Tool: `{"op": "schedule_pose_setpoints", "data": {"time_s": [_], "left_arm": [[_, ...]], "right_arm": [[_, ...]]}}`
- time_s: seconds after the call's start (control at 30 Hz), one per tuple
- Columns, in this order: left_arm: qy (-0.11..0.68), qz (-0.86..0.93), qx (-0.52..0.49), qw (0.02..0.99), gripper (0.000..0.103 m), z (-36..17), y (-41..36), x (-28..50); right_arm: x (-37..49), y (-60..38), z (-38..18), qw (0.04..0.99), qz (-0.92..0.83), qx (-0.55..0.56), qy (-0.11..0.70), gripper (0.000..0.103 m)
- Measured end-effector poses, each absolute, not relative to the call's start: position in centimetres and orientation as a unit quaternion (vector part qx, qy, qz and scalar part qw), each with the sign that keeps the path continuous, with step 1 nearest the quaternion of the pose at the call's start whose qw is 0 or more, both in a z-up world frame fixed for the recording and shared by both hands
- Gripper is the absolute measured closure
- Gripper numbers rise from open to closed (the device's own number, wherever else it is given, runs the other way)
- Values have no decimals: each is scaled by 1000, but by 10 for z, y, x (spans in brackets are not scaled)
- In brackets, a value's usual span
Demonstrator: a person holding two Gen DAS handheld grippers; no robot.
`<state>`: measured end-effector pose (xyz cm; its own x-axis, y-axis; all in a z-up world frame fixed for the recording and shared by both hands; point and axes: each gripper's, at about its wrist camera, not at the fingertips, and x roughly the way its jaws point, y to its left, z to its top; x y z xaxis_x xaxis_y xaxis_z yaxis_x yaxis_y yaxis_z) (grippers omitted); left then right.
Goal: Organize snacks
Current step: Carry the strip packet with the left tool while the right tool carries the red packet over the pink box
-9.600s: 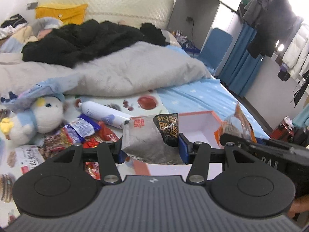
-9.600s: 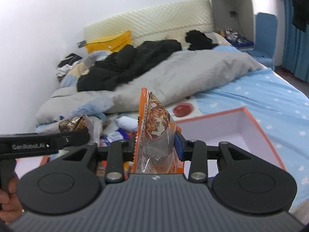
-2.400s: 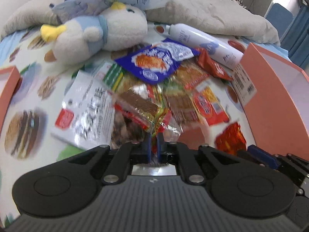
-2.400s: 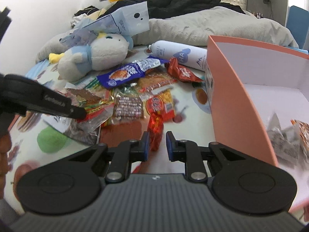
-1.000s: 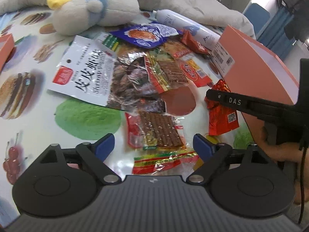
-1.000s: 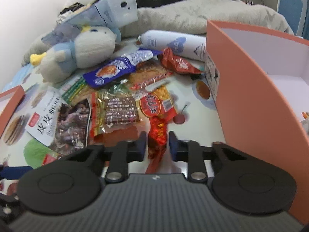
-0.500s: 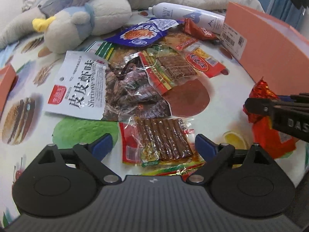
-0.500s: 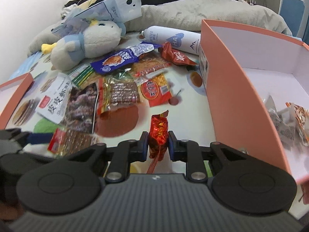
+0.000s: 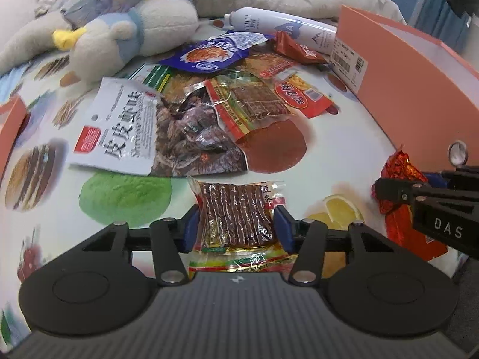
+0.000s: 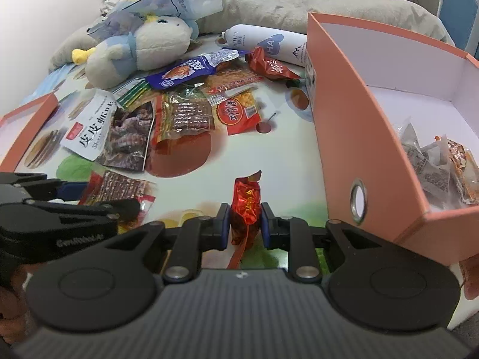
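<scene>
- The left gripper has just been closing. Its blue pads now sit against both sides of a clear flat packet of brown snack sticks, so it is grasping that packet.
- The packet of sticks lies on the cloth with food pictures, well to the left of the big orange cardboard box.
- The right gripper is clenched on a shiny red foil snack packet. The packet stands up between the pads, just left of the orange box's near corner.
- Inside the box lie a few grey and orange snack bags.
- Left of the box is a pile of snacks: a white shrimp snack bag, a blue packet and a red and yellow packet.
- A white bottle lies touching the box's far corner.
- A soft white and blue toy bird lies left of the bottle.
</scene>
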<state>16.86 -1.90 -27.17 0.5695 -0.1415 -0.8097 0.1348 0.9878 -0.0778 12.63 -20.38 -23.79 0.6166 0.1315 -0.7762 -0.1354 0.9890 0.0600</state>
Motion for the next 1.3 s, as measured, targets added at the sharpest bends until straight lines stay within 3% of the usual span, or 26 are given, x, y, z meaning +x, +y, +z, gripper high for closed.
{"op": "schedule_pose_setpoints", "data": {"time_s": [0.2,0.23,0.27,0.5,0.57,0.67,1.3], "left_arm": [[458,-58,-51,885,49,-267,-7,158],[459,-56,-60,885,57,-266,-4,156],[459,-50,-67,884,76,-265,-1,155],[471,-50,-118,873,80,-265,16,156],[467,-48,-137,872,90,-264,21,154],[462,-46,-152,873,95,-259,23,152],[400,-80,-134,903,99,-168,-11,162]], "right_arm": [[120,-203,-235,897,82,-10,434,79],[119,-203,-235,896,83,-10,435,79],[119,-203,-235,896,84,-10,436,79],[116,-200,-231,895,94,-10,436,79],[115,-200,-230,895,95,-8,437,79],[114,-200,-229,894,98,-8,437,79],[128,-215,-159,912,111,13,395,79]]}}
